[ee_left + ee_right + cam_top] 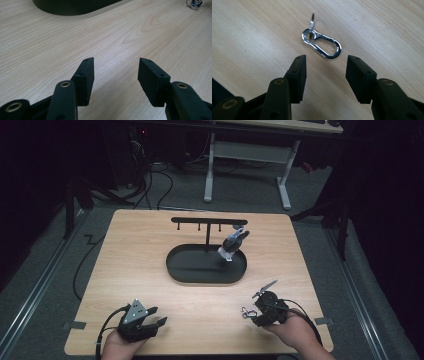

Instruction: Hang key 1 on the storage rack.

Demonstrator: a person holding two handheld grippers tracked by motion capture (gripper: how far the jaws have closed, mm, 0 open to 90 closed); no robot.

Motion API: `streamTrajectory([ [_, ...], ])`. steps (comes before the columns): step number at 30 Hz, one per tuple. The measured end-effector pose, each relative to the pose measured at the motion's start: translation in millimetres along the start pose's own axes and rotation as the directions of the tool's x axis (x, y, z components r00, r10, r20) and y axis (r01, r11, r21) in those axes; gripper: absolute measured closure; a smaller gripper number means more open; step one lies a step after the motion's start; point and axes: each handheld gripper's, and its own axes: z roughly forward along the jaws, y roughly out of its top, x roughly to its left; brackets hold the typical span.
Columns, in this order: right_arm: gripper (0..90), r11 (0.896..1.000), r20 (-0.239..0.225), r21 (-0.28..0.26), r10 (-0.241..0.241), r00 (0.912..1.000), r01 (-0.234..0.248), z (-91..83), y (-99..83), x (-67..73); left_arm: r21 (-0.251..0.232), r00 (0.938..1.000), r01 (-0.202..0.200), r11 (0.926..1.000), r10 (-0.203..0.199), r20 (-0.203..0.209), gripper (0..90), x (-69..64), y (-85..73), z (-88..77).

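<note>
Both tools sit at the near edge of the table (150, 250), each held in a hand. Left tool (159, 317) at near left rests low over bare wood, jaws spread, nothing between them. Right tool (325, 66) at near right is likewise released, jaws apart and aimed at a silver carabiner clip (322, 43) lying flat on the table just beyond the jaw tips, not touched; a small ring is threaded through its narrow end. Farther off, mid-table, stands a black hanger stand (209, 222) on an oval base, with one item (232, 245) already hanging at its right end. Judgement: pickup of the clip not yet made; grasp, lift and hanging on a free peg remain.
</note>
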Motion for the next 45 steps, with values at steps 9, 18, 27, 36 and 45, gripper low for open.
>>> streamTrajectory([
  [9, 52.6, 1.0, -0.001, 0.007, -0.024, 0.9997, 0.024, 3.2, 13.8, 7.1, 0.004, 1.0, -0.005, 1.0, 0.005, 0.003, 47.5, -0.1, -0.1, -0.1],
  [18, 70.3, 1.0, -0.011, 0.017, -0.019, 0.9998, 0.019, 13.9, 23.8, 12.9, 0.007, 1.0, -0.006, 1.0, 0.006, 0.005, 47.5, 0.1, -0.6, -0.1],
  [27, 86.3, 1.0, -0.034, 0.02, -0.013, 0.9993, 0.014, 16.2, 27.3, 10.8, 0.014, 0.9999, -0.012, 0.9998, 0.012, 0.004, 47.4, -0.3, -0.5, -0.1],
  [36, 89.0, 1.0, -0.054, 0.008, -0.01, 0.9985, 0.011, 11.5, 27.3, 7.3, 0.012, 0.9999, -0.012, 0.9999, 0.012, 0.003, 47.5, -0.3, -0.7, -0.3],
  [45, 89.3, 0.999, -0.055, -0.023, -0.025, 0.9982, 0.023, -5.0, 26.5, 3.9, 0.011, 0.9998, -0.018, 0.9998, 0.018, 0.006, 47.4, -1.1, -0.4, -0.3],
])
